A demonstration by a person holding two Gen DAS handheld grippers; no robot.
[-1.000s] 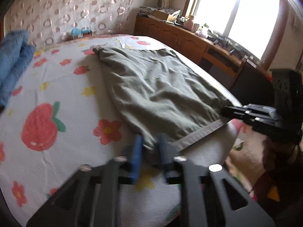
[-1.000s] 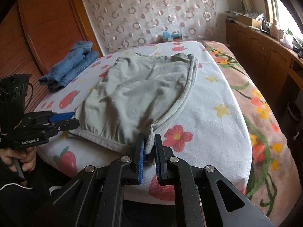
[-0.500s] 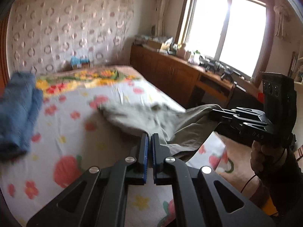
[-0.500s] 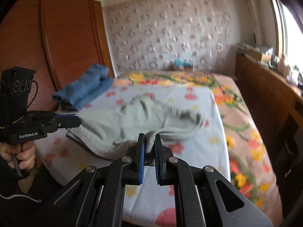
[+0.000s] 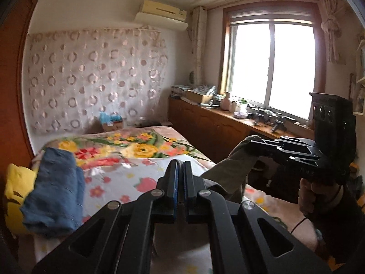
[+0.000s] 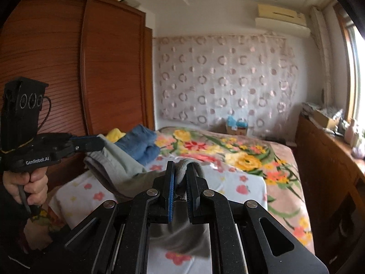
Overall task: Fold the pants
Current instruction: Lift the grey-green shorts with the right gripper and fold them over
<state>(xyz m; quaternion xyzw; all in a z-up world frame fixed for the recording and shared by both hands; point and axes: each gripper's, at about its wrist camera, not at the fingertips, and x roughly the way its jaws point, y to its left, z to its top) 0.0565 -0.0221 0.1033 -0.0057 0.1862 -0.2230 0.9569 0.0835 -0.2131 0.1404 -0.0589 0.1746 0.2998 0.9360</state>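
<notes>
The grey-green pants point(image 5: 230, 171) hang in the air above the bed's near end, held at two corners. My left gripper point(image 5: 180, 166) is shut on one corner; in the right wrist view it shows at the left point(image 6: 100, 142) with the waistband bunched at its tip. My right gripper point(image 6: 181, 173) is shut on the other corner; in the left wrist view it shows at the right point(image 5: 249, 141) with cloth draped from it. The pants point(image 6: 118, 166) sag between the two grippers.
The bed carries a white flowered sheet point(image 5: 127, 182) over a floral blanket point(image 6: 251, 155). Folded blue jeans point(image 5: 54, 191) and a yellow garment point(image 5: 11, 187) lie at its left side. A wooden wardrobe point(image 6: 68, 68) stands left, a low cabinet point(image 5: 216, 127) under the window right.
Both grippers have lifted the pants off the bed, from lying flat to hanging raised between them. Both views have tilted up toward the wall.
</notes>
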